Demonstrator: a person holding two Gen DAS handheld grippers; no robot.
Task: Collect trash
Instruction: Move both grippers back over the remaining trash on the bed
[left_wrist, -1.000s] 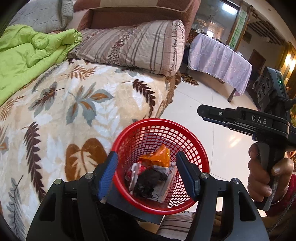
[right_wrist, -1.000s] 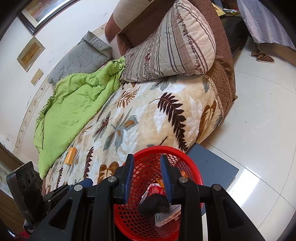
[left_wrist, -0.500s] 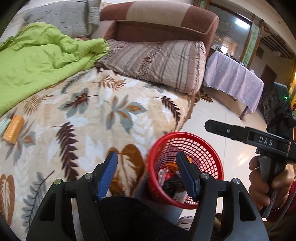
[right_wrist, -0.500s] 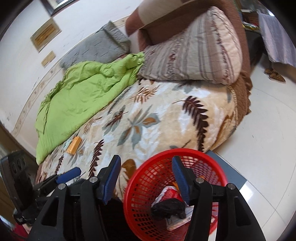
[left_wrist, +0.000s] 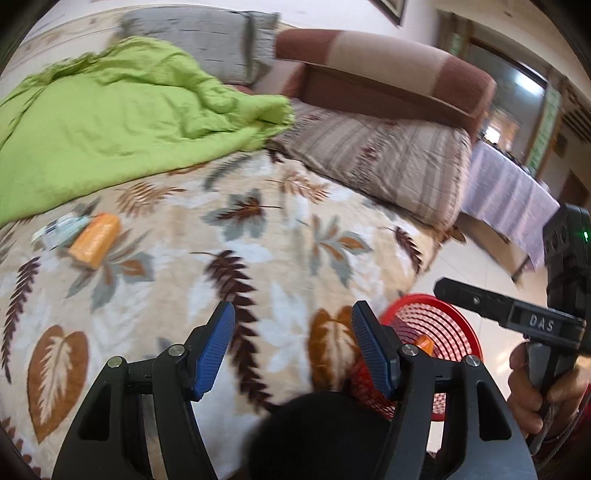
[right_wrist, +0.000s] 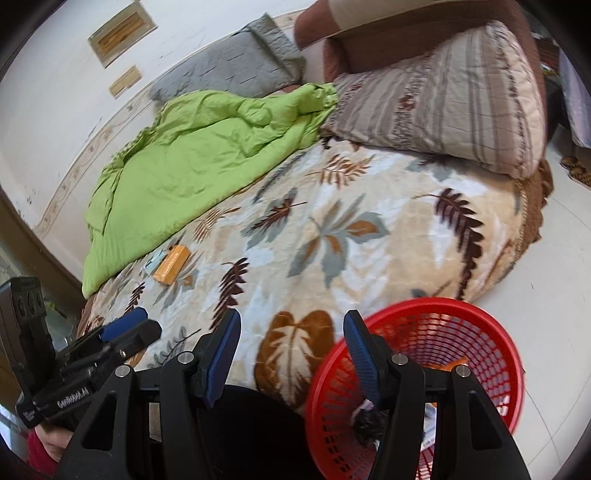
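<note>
Now both grippers hang empty over the leaf-print blanket on the bed, and the step in hand looks like the turn from dropping a piece toward the next one. The right gripper has just been opening its fingers; they stand apart with nothing between them, only blanket showing in the gap. The left gripper has its fingers apart too and likewise holds nothing. The red basket sits on the floor beside the bed, just right of the right gripper's right finger and partly behind it, with a dark clump and some wrappers lying inside. In the left wrist view the same basket shows right of that gripper's right finger, with the other gripper and the hand holding it further right. The trash left to collect lies well ahead and to the left of both pairs of fingers: an orange packet flat on the blanket, with a pale wrapper touching its left side, both just below the edge of the green quilt. The next move probably calls for reaching forward and left across the bed, lowering open fingers around the orange packet's narrow width, and pinching without gathering up blanket. Because it lies flat on soft cloth, one finger may need to press into the blanket to get under an edge.
</note>
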